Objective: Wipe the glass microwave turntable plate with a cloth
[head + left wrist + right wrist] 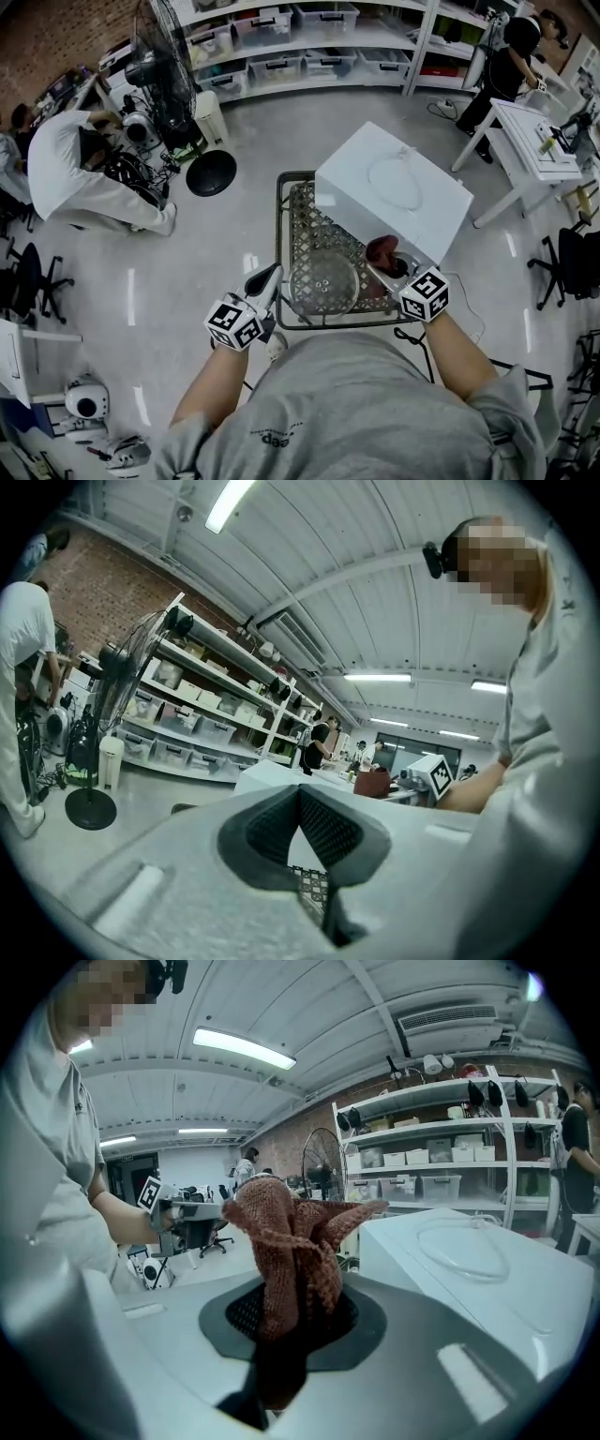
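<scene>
The round glass turntable plate lies flat on a metal mesh cart, in front of the white microwave. My right gripper hovers over the cart's right side, just right of the plate, and is shut on a bunched reddish-brown cloth. In the right gripper view the cloth stands up out of the gripper, next to the microwave. My left gripper sits at the plate's left edge; its pads meet at the tip with nothing held.
A standing fan with a round black base is left of the cart. Shelves with bins line the back. A person crouches at the left; another stands by a white table at the right. A cable trails near the cart.
</scene>
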The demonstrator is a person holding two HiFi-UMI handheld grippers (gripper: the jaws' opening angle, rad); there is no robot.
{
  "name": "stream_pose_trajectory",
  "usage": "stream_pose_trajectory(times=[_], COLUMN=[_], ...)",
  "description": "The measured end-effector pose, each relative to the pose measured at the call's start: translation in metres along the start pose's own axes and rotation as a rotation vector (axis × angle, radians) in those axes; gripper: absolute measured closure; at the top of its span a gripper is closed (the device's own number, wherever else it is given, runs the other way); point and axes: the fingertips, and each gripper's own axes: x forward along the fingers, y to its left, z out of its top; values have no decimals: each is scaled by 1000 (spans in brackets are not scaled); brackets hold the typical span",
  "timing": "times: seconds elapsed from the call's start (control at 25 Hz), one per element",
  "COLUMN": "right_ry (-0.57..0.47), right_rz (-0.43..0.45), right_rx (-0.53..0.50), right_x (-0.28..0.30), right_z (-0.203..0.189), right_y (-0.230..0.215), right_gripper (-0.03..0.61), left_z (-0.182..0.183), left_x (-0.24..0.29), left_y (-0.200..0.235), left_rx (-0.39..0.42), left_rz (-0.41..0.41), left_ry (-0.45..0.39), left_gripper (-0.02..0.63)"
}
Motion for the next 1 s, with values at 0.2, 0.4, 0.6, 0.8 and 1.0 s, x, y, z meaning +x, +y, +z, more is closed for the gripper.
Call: stream_pose_trajectory(times=[0.2, 0.4, 0.6, 0.8, 1.0], right_ry=[7, 12, 16, 20, 22], right_rz=[-12, -10, -7, -5, -5], right_rx=[-14, -21, -29, -36, -41], right_x=[-1, 0, 0, -1, 4], right_z=[-2, -3, -3, -4, -8], right_y=[-4, -2, -1, 0, 5], right_gripper=[506, 508, 508, 508, 509], left_z=[1, 3, 5, 6, 3], left_x=[2, 2, 3, 2, -3], left_y=[-5, -6, -8, -10, -6], left_rx=[5, 16, 13, 15, 16], left_rz=[-5, -13, -14, -16, -18], left_ry=[-3, 2, -1, -3, -7], left_gripper=[615, 615, 615, 615, 615])
